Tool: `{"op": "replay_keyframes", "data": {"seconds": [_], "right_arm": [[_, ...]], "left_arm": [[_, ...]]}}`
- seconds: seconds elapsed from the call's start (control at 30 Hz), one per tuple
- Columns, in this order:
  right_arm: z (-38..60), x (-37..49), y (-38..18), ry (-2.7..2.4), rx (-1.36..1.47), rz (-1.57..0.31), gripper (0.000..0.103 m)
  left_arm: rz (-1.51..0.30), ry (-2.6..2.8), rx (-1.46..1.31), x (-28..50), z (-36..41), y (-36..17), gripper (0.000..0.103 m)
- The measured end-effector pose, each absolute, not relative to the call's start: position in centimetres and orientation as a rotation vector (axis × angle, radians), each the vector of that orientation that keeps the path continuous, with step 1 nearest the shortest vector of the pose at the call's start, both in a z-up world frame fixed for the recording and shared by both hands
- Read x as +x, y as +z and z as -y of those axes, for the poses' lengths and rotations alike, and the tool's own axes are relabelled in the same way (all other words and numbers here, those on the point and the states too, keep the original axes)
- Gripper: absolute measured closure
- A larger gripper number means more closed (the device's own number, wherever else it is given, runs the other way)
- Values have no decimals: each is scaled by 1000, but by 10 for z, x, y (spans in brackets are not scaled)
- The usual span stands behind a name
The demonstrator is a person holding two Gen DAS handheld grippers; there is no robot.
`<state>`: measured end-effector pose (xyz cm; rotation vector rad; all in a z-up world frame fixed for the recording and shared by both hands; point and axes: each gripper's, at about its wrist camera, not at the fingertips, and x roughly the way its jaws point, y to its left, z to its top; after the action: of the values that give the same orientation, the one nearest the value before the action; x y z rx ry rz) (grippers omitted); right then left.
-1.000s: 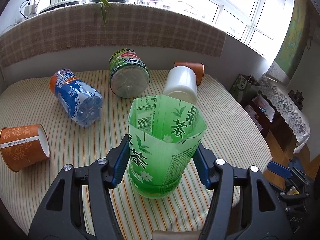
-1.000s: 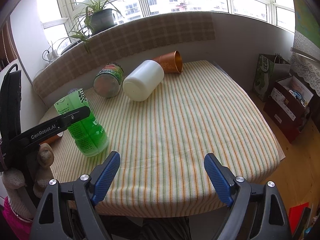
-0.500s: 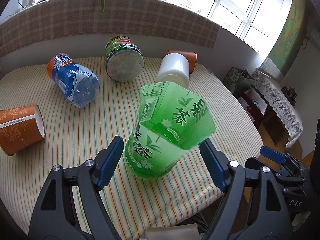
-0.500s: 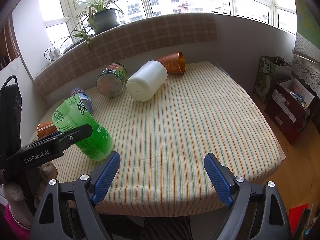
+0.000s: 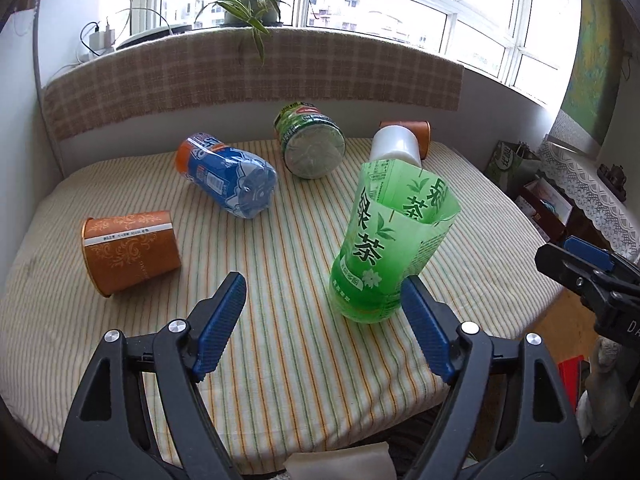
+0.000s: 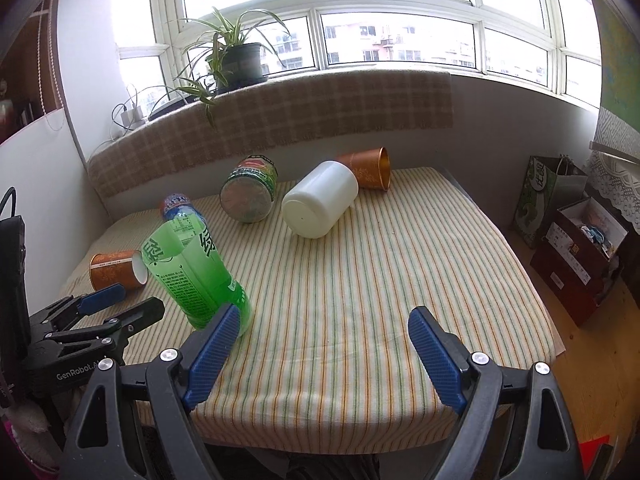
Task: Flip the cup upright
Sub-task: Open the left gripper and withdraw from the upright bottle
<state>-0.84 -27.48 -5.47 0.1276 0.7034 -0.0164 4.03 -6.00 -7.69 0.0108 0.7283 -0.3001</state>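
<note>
The cut-open green plastic tea-bottle cup (image 5: pixel 394 244) is seen upright on the striped-cloth table (image 5: pixel 280 360) — ungripped. Both grippers — left (image 5: pixel 324 320), right (image 6: pixel 316 344) — are held with fingers apart.

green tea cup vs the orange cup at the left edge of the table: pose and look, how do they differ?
Pose: the green tea cup stands on its base, mouth up, while the orange cup lies on its side. Look: the green tea cup is translucent green plastic with a printed label and an unevenly cut rim; the orange cup is opaque with a scroll pattern, a white band and an even round rim. Shared: both rest on the striped tablecloth, neither gripped.
</note>
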Motion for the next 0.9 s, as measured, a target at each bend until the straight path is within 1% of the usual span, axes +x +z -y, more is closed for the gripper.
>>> {"op": "replay_keyframes", "data": {"seconds": [0.07,0.1,0.13,0.17,0.2,0.23,0.27,0.3,0.5,0.63,0.9], "right_arm": [[270,-12,-50,-14,112,-665,14],[268,-13,-48,-15,102,-647,14],[265,-15,-46,-16,92,-629,14],[262,-16,-43,-17,80,-612,14],[259,-17,-41,-17,69,-595,14],[256,-19,-39,-18,60,-579,11],[254,-20,-38,-17,51,-562,4],[252,-22,-35,-14,46,-542,0],[239,-30,-26,-36,-9,-452,0],[239,-30,-27,-31,9,-454,0],[245,-27,-32,-42,45,-481,0]], "left_arm": [[-672,-259,11,31,52,-68,21],[-643,-240,7,26,49,-62,18],[-613,-223,2,22,45,-57,14],[-579,-209,-4,17,42,-52,6],[-541,-191,-11,11,39,-47,1],[-507,-171,-16,6,36,-41,1],[-479,-154,-15,2,34,-36,1],[-458,-143,-11,-1,32,-32,1],[-383,-115,-12,-16,26,-13,1],[-359,-99,17,-23,28,-8,0],[-386,-105,20,-22,31,-11,0]]}}
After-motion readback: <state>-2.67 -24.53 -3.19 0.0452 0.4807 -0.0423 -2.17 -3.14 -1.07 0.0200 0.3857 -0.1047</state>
